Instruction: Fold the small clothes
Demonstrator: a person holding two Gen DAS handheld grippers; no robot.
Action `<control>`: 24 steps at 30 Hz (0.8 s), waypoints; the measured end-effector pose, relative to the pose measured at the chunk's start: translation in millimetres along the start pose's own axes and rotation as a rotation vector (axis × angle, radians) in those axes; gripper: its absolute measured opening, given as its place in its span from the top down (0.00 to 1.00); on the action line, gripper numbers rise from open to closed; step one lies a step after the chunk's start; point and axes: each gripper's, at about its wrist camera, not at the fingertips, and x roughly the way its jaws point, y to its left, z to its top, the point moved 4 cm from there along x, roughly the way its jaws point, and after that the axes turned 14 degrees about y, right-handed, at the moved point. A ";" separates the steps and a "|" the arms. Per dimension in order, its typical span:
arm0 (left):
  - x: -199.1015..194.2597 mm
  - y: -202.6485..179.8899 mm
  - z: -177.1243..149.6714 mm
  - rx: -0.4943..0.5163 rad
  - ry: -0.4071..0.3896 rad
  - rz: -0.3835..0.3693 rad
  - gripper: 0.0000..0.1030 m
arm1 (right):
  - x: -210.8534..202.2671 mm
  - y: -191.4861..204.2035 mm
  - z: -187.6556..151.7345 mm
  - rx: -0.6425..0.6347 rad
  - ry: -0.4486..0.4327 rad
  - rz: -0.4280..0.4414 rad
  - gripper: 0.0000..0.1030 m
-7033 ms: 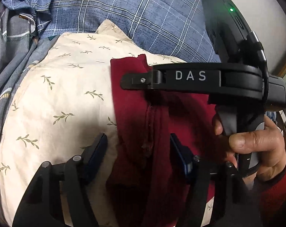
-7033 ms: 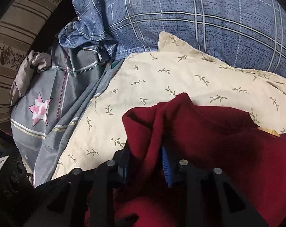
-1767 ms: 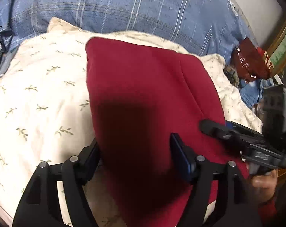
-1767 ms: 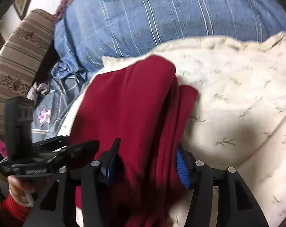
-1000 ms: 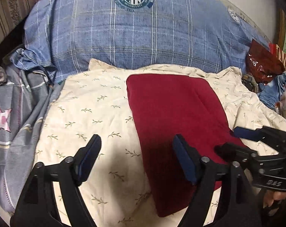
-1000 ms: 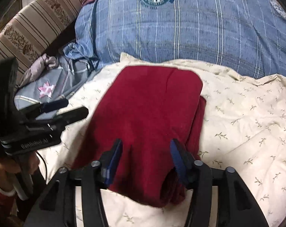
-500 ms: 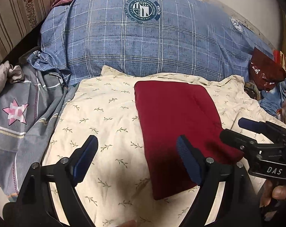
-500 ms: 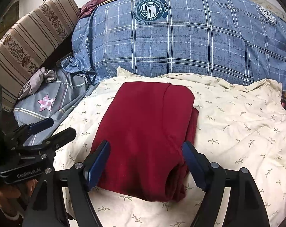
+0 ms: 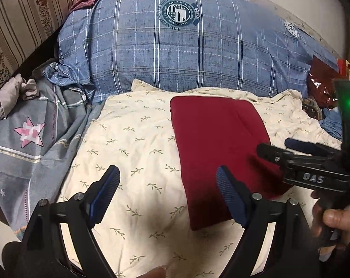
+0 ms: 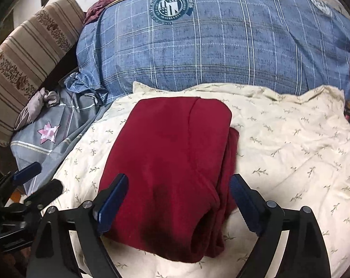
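Observation:
A dark red garment (image 9: 216,139) lies folded into a thick rectangle on the cream leaf-print pillow (image 9: 133,143). My left gripper (image 9: 167,176) hovers open over the pillow, just left of the garment's near edge, with nothing between its pads. In the right wrist view the garment (image 10: 175,143) shows its layered folded edges on the right side. My right gripper (image 10: 178,183) is above its near end, jaws opening, and the pads stand clear of the cloth. Each gripper shows in the other's view: the right gripper (image 9: 275,146) held by a hand (image 9: 332,220), the left gripper (image 10: 45,177) at the far left.
A large blue plaid pillow (image 9: 186,46) lies behind the cream one. Grey bedding with a pink star (image 9: 31,132) is bunched at the left, below a striped cushion (image 10: 24,58). A dark red crinkly bag (image 9: 320,83) and other clutter sit at the right edge.
Both grippers have drawn back from the red garment, which now lies folded by itself. The right gripper's jaws have spread wider and let the cloth go.

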 end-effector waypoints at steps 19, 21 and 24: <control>-31.5 -31.5 3.9 0.128 -0.062 0.007 0.17 | -7.7 12.1 -0.2 -0.005 -0.016 -0.028 0.12; -27.3 -32.7 2.9 0.134 -0.059 0.006 0.17 | -9.7 10.1 -3.2 -0.002 -0.019 -0.029 0.12; -16.8 -28.3 3.5 0.111 -0.051 -0.004 0.17 | -11.3 8.8 -7.4 -0.006 -0.014 -0.037 0.12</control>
